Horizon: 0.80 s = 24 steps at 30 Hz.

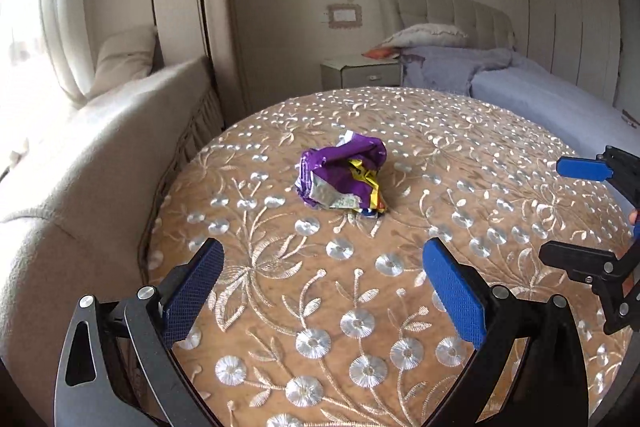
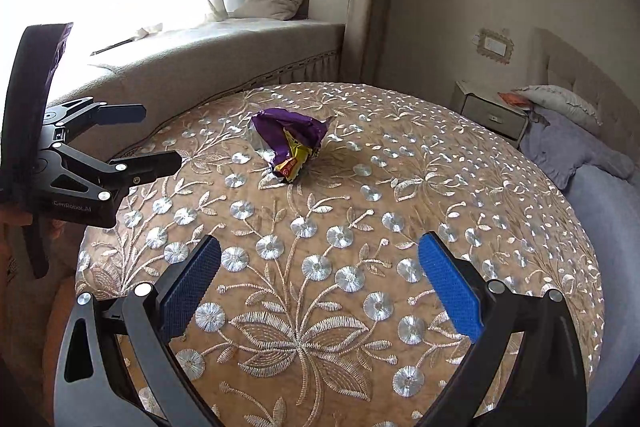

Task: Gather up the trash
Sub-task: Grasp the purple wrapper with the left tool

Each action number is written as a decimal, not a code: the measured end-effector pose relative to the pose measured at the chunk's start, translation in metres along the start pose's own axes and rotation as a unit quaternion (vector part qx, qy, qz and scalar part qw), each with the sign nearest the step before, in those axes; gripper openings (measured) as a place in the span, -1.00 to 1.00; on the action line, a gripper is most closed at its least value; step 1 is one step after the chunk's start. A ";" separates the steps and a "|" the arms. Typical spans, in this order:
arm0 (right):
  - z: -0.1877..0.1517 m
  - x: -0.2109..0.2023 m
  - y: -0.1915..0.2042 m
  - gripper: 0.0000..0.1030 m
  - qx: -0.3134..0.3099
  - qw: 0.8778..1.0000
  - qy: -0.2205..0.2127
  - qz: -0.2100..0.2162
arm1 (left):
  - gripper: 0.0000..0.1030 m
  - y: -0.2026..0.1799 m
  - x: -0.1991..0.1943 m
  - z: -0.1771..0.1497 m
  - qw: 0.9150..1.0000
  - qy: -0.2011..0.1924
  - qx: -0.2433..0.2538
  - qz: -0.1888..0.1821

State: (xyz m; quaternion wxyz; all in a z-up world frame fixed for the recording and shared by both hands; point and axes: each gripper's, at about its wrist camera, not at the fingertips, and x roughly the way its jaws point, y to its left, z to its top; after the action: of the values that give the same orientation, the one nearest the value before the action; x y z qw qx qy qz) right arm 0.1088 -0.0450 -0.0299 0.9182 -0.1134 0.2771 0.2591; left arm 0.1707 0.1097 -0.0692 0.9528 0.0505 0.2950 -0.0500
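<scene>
So there's one crumpled purple wrapper (image 1: 342,175) sitting loose near the middle of the round embroidered worktop (image 1: 400,307), not inside anything. Left gripper (image 1: 322,291) and right gripper (image 2: 320,287) both hover near it, jaws spread wide, holding nothing.

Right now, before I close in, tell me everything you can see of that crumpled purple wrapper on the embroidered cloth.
The purple wrapper is a crumpled, glossy snack packet, foil-like, with a silvery inside and a yellow printed patch at its near end. It lies bunched in a loose heap on the tan embroidered cloth, toward the far middle of the round top. Only the cloth touches it. Both the left gripper and the right gripper stand short of it, jaws open.
</scene>
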 end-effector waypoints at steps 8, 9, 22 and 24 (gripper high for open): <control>0.044 0.072 -0.007 0.91 -0.002 0.999 0.023 0.045 | 0.90 0.023 0.071 0.039 0.998 0.004 -0.007 -0.055; 0.049 0.083 -0.009 0.91 -0.004 0.998 0.028 0.054 | 0.90 0.025 0.081 0.045 0.998 0.011 -0.007 -0.057; 0.078 0.179 -0.018 0.91 0.040 0.983 0.087 0.156 | 0.55 0.026 0.167 0.072 0.976 0.102 -0.049 -0.188; 0.080 0.180 -0.015 0.77 0.036 0.983 0.086 0.159 | 0.49 0.016 0.165 0.070 0.977 0.097 -0.031 -0.186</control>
State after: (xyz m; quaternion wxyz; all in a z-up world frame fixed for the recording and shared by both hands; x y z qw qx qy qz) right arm 0.2811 0.0455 -0.0653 0.8415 -0.0564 0.3784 0.3814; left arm 0.3467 0.1059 -0.1041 0.8947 -0.0304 0.3921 -0.2119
